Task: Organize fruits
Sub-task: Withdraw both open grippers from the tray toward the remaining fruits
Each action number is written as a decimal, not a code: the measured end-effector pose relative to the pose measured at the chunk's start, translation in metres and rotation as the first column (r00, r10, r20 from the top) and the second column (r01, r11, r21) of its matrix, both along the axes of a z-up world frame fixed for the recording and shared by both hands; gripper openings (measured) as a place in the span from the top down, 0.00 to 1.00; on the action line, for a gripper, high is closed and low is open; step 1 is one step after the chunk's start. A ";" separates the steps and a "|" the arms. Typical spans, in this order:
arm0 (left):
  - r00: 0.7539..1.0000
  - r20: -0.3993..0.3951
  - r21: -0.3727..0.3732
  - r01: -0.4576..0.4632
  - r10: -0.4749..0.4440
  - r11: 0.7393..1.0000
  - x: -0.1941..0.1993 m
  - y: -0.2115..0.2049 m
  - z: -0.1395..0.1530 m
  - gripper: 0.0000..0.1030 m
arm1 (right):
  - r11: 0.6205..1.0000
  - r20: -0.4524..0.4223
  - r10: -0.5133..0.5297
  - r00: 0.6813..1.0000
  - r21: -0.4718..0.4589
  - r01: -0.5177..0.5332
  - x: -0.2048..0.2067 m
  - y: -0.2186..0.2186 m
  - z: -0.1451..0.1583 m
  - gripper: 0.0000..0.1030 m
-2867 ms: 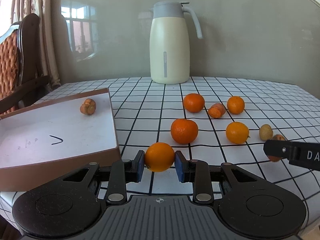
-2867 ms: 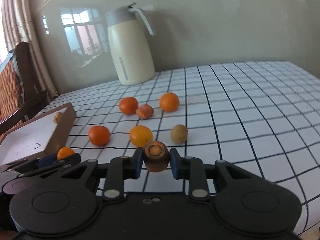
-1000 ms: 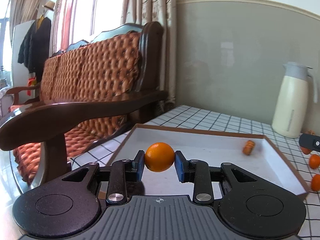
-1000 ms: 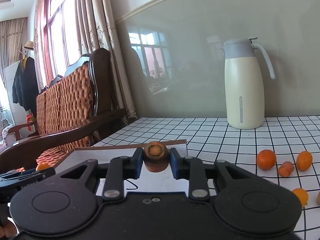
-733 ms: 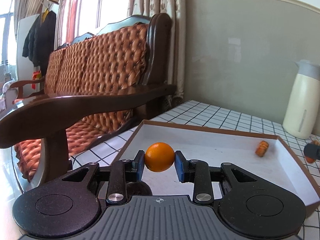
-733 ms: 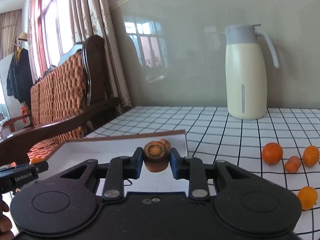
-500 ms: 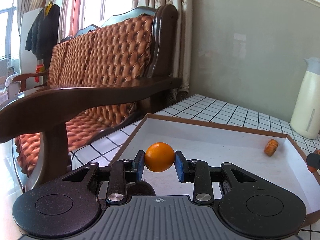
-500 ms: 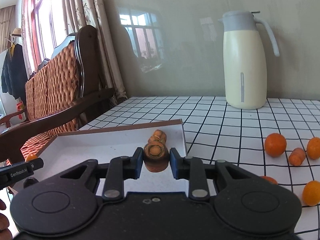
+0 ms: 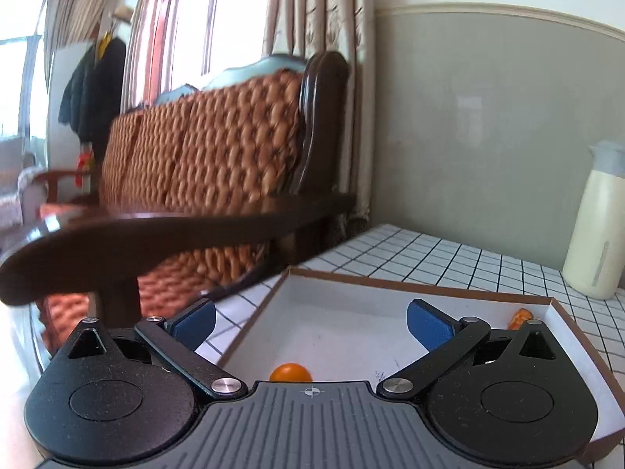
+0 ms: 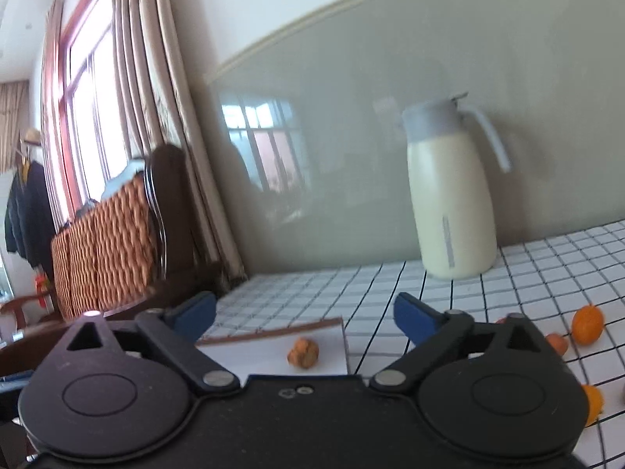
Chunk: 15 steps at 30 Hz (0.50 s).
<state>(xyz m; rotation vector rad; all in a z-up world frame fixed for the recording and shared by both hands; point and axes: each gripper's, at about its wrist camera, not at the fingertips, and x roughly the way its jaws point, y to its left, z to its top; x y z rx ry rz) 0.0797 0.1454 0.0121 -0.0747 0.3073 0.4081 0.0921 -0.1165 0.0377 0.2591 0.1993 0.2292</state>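
Observation:
My left gripper [image 9: 309, 322] hangs over the near end of the brown-rimmed white box [image 9: 429, 287]. Its jaws are opening wide, with nothing between them. The orange [image 9: 291, 373] lies on the box floor just below, partly hidden by the gripper body. A carrot piece [image 9: 519, 318] rests in the box's far right corner. My right gripper [image 10: 304, 314] is above the box's far corner [image 10: 273, 346], jaws also opening and empty. A knobbly orange-brown piece [image 10: 304, 353] lies in the box under it. The carrot chunk it carried is out of sight.
A cream thermos jug [image 10: 449, 203] stands at the back of the checked tablecloth [image 10: 527, 273]. Two oranges [image 10: 588, 324] [image 10: 591, 406] and a carrot piece [image 10: 556, 344] lie on the cloth at right. A wooden armchair with a woven back [image 9: 218, 148] stands left of the table.
Both grippers went from shut to wide open. The orange dropped from the left jaws into the box. The carrot chunk left the right jaws and is no longer visible.

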 end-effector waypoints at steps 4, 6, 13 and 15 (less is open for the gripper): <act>1.000 -0.008 -0.003 0.004 -0.004 1.000 -0.006 -0.004 0.002 0.00 | 1.000 0.044 0.000 0.999 0.027 -0.002 -0.006 -0.011 0.004 0.06; 1.000 -0.015 0.005 0.009 -0.008 1.000 -0.009 -0.006 0.003 0.00 | 1.000 0.062 -0.006 0.998 0.015 0.005 -0.008 -0.013 0.004 0.06; 1.000 -0.029 0.000 0.009 -0.009 1.000 -0.015 -0.008 0.005 0.00 | 1.000 0.045 0.006 0.999 -0.006 -0.006 -0.015 -0.013 -0.002 0.06; 1.000 -0.029 0.003 0.008 -0.008 1.000 -0.016 -0.009 0.006 0.00 | 1.000 0.034 0.021 0.999 -0.012 -0.021 -0.018 -0.012 -0.003 0.06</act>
